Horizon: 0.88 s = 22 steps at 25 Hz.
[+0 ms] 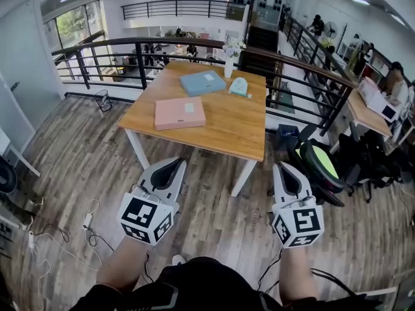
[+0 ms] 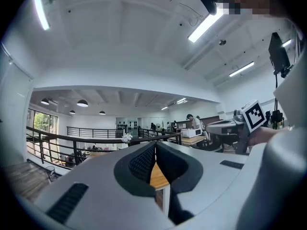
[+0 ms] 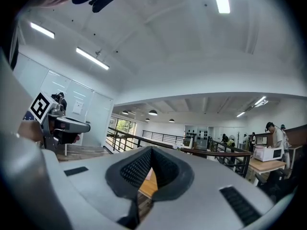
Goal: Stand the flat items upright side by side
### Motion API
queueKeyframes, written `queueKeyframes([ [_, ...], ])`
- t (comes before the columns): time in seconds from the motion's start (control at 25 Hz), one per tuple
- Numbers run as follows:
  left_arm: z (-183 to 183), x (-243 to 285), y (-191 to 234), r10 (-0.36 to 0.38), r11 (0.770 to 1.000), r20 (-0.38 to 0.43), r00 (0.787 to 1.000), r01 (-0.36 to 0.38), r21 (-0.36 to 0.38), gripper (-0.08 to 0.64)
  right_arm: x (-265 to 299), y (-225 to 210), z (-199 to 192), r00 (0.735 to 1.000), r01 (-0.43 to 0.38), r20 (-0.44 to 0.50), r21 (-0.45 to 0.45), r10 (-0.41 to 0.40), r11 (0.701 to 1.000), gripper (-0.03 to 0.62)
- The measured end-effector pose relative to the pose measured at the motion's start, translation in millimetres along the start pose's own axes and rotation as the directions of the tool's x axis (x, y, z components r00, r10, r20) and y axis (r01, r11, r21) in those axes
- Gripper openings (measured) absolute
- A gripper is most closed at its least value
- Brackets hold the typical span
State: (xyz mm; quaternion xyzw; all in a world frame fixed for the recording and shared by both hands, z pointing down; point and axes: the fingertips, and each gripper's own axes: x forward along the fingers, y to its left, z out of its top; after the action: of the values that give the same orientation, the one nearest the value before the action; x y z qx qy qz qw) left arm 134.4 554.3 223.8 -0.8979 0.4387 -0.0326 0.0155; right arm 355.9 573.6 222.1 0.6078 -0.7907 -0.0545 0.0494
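A pink flat box [image 1: 179,113] lies on the near left part of the wooden table [image 1: 227,131]. A blue flat box [image 1: 202,82] lies farther back, both flat on their broad faces. My left gripper [image 1: 175,164] and right gripper [image 1: 281,167] hang level over the floor in front of the table, well short of the boxes. Both are shut with nothing between the jaws. In the left gripper view the left gripper's [image 2: 155,145] jaws meet at the tip, and in the right gripper view the right gripper [image 3: 151,150] looks the same. A sliver of the tabletop [image 3: 149,186] shows through the gap.
A white vase of flowers [image 1: 229,63] and a small pale blue object [image 1: 239,87] stand at the table's far edge. A dark railing [image 1: 130,50] runs behind the table. A green-topped chair [image 1: 318,164] sits right of the table. Cables [image 1: 87,222] lie on the wooden floor at left.
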Motion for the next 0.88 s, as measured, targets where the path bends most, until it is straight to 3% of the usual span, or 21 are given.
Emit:
queueKeyframes([
  [0.44,1,-7,5,-0.01,1.0,0.015,1.0,0.01,-0.007,0.042,4,5,3,1.0,-0.006,0.018,0.021,0.006,1.0,0.021],
  [0.52,4,-10,2,-0.03,1.0,0.026,0.999,0.031,-0.005,0.106,6,6,2,1.0,-0.005,0.015,0.028,0.004,1.0,0.066],
  [0.64,6,-13,4,-0.017,1.0,0.037,0.999,0.017,-0.022,0.104,5,7,3,1.0,-0.006,0.021,0.043,0.005,0.999,0.085],
  [0.72,2,-13,7,-0.007,1.0,0.027,1.0,0.008,-0.028,0.109,6,10,4,0.999,-0.025,0.024,0.045,0.024,0.999,0.155],
  [0.8,0,-14,12,0.009,1.0,0.029,1.0,-0.008,-0.026,0.21,8,13,3,0.999,-0.039,0.019,0.044,0.039,0.998,0.229],
  [0.88,-2,-15,19,0.032,0.999,0.033,0.999,-0.031,-0.027,0.272,10,15,2,0.999,-0.039,0.016,0.045,0.038,0.998,0.255],
])
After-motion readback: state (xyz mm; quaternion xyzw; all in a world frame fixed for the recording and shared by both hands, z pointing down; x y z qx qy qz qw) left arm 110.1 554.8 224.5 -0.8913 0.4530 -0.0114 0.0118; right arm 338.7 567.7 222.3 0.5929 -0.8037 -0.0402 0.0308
